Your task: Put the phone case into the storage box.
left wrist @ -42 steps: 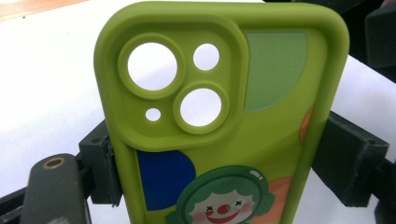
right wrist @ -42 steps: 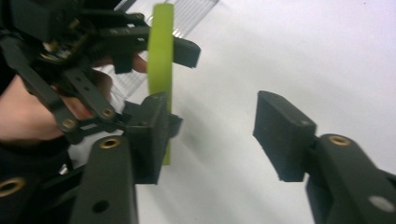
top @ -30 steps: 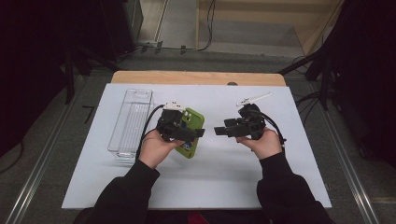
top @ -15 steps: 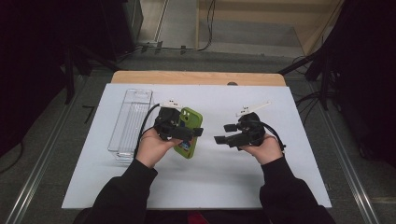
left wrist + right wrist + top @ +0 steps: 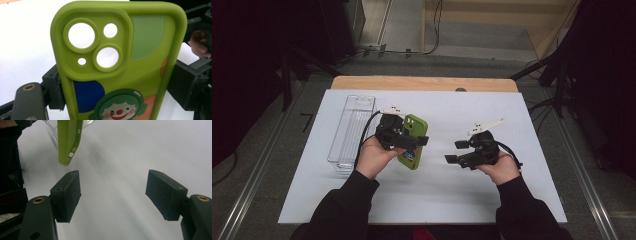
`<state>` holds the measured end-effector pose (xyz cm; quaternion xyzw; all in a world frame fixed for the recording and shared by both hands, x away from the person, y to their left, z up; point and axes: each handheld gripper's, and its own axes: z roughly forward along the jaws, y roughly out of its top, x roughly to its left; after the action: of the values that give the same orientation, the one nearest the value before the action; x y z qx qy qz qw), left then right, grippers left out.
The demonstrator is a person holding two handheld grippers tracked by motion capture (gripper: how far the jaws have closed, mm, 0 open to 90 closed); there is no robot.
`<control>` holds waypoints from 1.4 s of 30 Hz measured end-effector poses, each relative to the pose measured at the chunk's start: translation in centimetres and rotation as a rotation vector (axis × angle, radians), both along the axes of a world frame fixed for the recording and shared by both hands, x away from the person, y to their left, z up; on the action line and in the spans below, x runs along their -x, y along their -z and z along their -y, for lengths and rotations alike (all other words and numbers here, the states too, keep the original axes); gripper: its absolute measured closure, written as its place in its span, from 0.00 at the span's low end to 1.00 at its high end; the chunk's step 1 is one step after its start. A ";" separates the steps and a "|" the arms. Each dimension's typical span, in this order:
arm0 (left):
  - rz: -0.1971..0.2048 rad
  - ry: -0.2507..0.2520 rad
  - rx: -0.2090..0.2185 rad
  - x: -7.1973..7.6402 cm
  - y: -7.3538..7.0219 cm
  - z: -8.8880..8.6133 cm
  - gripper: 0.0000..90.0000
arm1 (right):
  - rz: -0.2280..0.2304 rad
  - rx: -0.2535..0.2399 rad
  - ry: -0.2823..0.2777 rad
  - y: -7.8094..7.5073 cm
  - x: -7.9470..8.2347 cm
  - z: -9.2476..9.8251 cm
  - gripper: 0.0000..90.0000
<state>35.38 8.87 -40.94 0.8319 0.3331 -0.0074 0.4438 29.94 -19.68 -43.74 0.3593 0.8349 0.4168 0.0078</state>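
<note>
A lime-green phone case (image 5: 417, 127) with camera cut-outs and a clown picture is held a little above the white sheet by my left gripper (image 5: 412, 144). Seen in the left gripper view, the case (image 5: 120, 55) stands upright between the two pads (image 5: 53, 87), which press on its long edges. My right gripper (image 5: 455, 151) hovers to the case's right, pointing left toward it. Its jaws have just been opening, and they stand apart with nothing between them (image 5: 115, 195). The case's lower end (image 5: 67, 142) shows ahead of them at the upper left.
A clear plastic tray (image 5: 352, 125) lies at the left of the white sheet (image 5: 437, 200), close behind my left hand. The wooden table edge (image 5: 422, 82) runs along the far side. Dark stands and cables surround the table.
My right gripper has come down and toward the near edge of the sheet. The left gripper and the case have stayed where they were.
</note>
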 end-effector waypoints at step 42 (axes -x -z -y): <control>-0.011 -0.001 0.008 -0.3 -0.4 -0.7 0.20 | -0.019 0.048 0.082 4.5 5.0 4.4 0.29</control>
<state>35.64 9.54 -40.53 0.8297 0.3361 -0.0132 0.4455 24.95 -24.08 -48.25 0.3966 0.8295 0.3925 0.0256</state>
